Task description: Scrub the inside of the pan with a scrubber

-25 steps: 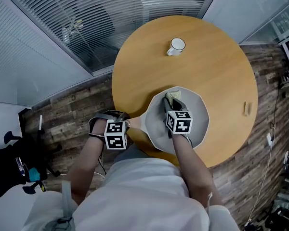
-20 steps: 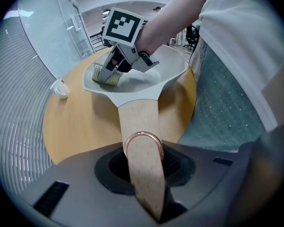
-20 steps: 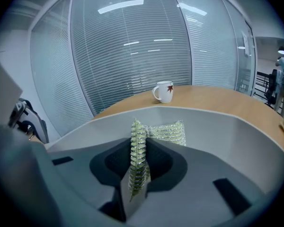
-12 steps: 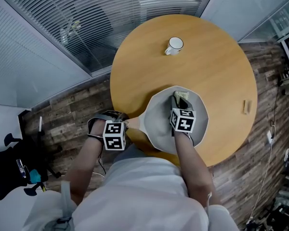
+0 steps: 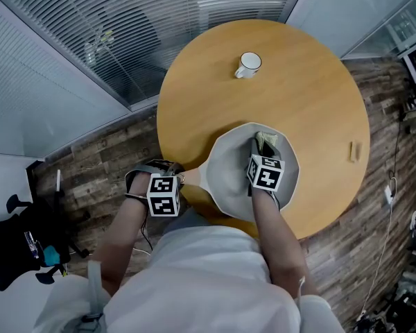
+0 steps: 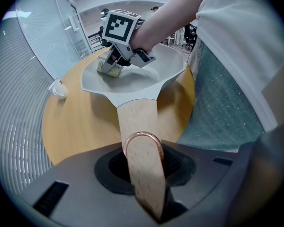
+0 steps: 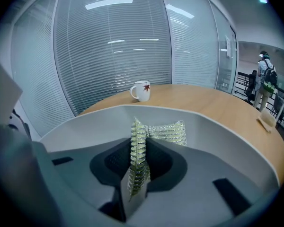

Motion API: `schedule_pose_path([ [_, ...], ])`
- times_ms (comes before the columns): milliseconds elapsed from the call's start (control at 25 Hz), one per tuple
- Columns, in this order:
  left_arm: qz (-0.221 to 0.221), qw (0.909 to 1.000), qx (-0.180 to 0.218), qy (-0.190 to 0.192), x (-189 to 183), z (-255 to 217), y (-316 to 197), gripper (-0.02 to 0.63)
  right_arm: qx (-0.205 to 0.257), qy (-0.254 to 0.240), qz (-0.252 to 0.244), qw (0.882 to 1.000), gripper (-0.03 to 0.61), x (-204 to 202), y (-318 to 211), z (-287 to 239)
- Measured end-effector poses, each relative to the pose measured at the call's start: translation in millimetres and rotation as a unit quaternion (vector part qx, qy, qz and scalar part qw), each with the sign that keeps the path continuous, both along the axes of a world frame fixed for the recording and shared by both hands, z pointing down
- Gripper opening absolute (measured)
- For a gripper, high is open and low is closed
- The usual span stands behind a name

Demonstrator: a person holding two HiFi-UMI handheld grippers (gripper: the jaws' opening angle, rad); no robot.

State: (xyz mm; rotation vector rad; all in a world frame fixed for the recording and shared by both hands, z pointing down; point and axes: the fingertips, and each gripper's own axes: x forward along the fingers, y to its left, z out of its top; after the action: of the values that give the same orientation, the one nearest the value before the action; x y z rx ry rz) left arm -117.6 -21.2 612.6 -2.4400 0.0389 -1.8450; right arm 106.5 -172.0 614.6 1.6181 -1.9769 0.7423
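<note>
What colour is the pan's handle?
The handle is pale wood with a coppery ring; clearest in the left gripper view.

The left gripper [image 6: 144, 178] is clamping its jaws on the pan's wooden handle [image 6: 138, 126], right where a copper ring [image 6: 143, 134] is looping over it. Up ahead, the pale pan [image 6: 146, 82] is sitting on the round wooden table [image 6: 80, 122]. The right gripper [image 6: 114, 64], marker cube on top, is pressing a scrubber [image 6: 109, 68] down inside the pan, toward its left. A white mug [image 6: 60, 90] is standing off left, and a white shirt [image 6: 236, 37] is filling the right.
</note>
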Motion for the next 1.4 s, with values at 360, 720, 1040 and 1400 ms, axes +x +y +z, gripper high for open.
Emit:
schedule_pose_path([
  [360, -0.003, 1.0000, 0.000, 0.000, 0, 0, 0, 0.107, -0.009, -0.006, 0.070, 0.997, 0.083, 22, 5, 1],
  [720, 0.002, 1.0000, -0.007, -0.002, 5, -1, 0, 0.112, -0.003, -0.021, 0.061, 0.998, 0.083, 23, -2, 0],
  [1040, 0.010, 0.9999, -0.007, -0.003, 6, -1, 3, 0.126, 0.012, -0.030, 0.023, 0.999, 0.083, 4, -11, -3],
  [1400, 0.014, 0.9999, -0.009, -0.004, 7, 1, 6, 0.137, 0.026, -0.051, -0.051, 0.997, 0.084, -33, -17, -3],
])
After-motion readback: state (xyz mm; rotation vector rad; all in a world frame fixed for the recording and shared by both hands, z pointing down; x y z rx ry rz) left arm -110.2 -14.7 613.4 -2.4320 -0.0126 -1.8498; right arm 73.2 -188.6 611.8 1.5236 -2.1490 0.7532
